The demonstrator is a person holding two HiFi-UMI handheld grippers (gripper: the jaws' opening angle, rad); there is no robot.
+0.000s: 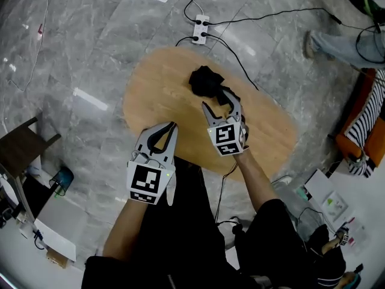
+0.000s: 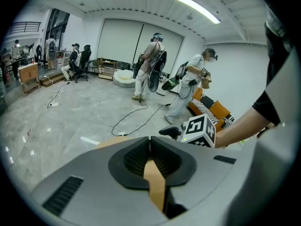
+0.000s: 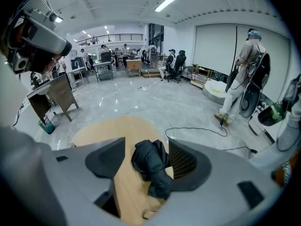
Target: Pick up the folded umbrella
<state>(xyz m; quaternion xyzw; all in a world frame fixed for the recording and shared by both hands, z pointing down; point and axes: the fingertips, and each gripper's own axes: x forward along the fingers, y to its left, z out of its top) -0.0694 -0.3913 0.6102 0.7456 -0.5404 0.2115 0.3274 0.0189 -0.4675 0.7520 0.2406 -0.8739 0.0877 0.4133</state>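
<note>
The folded umbrella [image 1: 206,80] is a crumpled black bundle lying on the round wooden table [image 1: 157,83], towards its far side. My right gripper [image 1: 221,103] hovers over the umbrella's near end with its jaws spread wide. In the right gripper view the umbrella [image 3: 151,165] lies between the two pads, close to the right-hand one, and no pad presses on it, so the right gripper [image 3: 146,160] is open. My left gripper [image 1: 174,126] hangs over the table's near edge, left of the umbrella, shut on nothing. The left gripper [image 2: 149,139] shows its jaw tips meeting.
A white power strip [image 1: 200,29] with black cables lies on the marble floor beyond the table. A dark wooden stool [image 1: 24,142] stands at the left. A person's leg [image 1: 343,44] and an orange striped seat [image 1: 368,125] are at the right. Several people [image 2: 151,65] stand farther off.
</note>
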